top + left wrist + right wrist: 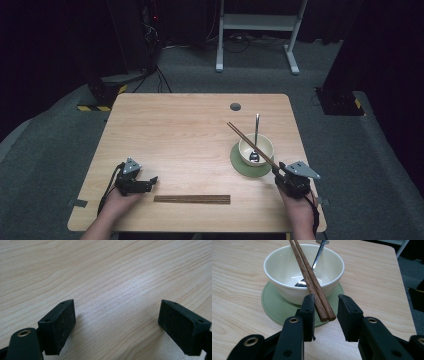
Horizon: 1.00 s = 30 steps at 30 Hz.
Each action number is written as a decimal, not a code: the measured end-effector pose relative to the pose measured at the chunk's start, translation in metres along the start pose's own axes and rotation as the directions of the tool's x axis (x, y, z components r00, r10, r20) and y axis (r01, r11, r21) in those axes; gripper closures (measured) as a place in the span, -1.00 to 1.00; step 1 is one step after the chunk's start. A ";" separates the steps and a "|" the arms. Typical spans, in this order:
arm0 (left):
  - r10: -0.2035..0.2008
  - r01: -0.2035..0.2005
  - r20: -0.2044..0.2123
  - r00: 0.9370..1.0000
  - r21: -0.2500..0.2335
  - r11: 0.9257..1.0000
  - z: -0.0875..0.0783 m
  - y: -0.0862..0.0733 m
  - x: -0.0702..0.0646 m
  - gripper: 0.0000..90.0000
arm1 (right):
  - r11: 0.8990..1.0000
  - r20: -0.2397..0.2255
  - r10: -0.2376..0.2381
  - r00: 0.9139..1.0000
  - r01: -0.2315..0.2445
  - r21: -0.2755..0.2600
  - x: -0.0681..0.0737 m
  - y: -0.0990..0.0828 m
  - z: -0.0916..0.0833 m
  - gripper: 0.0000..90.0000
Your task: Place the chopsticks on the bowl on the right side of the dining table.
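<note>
The right gripper [325, 315] sits near the front right corner of the wooden surface [190, 135], held by a hand coming in from the front edge. Its jaws stand slightly apart with the near ends of a pair of brown chopsticks [312, 281] between them; the left pad touches or nearly touches the sticks, while a clear gap shows before the right pad, so the grip looks released rather than clenched. The chopsticks lie side by side across the rim of a cream bowl [284, 272], slanting away over it toward the far edge of the surface. Inside the bowl rests a metal spoon [317, 260], its handle leaning over the far rim. The bowl stands on a round green coaster [274, 307], just beyond the right gripper and close to the right edge. The left gripper [150, 181] rests near the front left corner, held in the other hand, its jaws spread wide over bare wood with nothing between them. Between the two grippers, along the front edge, lies a long flat brown chopstick case [192, 199], parallel to that edge and well apart from the bowl.
</note>
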<state>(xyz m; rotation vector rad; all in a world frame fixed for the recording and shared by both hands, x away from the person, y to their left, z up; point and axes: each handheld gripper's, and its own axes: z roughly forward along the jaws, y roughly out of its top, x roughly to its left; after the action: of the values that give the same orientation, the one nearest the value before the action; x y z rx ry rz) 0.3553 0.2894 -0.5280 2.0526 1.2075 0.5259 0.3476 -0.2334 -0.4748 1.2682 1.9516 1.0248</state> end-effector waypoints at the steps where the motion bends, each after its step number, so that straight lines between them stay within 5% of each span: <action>1: 0.000 0.000 0.000 1.000 0.000 1.000 0.000 0.000 0.000 -0.68 | 1.000 0.004 0.004 1.000 -0.004 0.000 -0.001 0.000 0.000 0.47; 14: 0.002 -0.002 0.002 1.000 0.000 1.000 0.000 0.000 0.000 -0.68 | 0.999 0.048 0.034 0.998 -0.034 -0.007 -0.009 -0.001 0.000 0.35; 20: 0.007 -0.007 -0.006 1.000 0.045 0.999 -0.001 0.007 -0.002 -0.61 | 0.999 0.073 0.052 0.996 -0.052 -0.004 -0.011 -0.002 0.001 0.30; 26: -0.011 0.012 0.015 1.000 -0.040 0.999 -0.013 0.030 -0.011 -0.61 | 0.998 0.089 0.059 0.994 -0.059 -0.003 -0.014 -0.002 0.001 0.26; 30: 0.022 -0.020 0.039 0.999 -0.068 0.997 -0.018 0.052 -0.020 -0.62 | 0.998 0.098 0.063 0.993 -0.062 -0.005 -0.016 -0.002 0.001 0.26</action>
<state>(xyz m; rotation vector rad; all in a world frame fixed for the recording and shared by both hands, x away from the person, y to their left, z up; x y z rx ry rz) 0.3652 0.2613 -0.4783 2.0112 1.1312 0.5266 0.3533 -0.2481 -0.4754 1.3604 1.8467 0.9757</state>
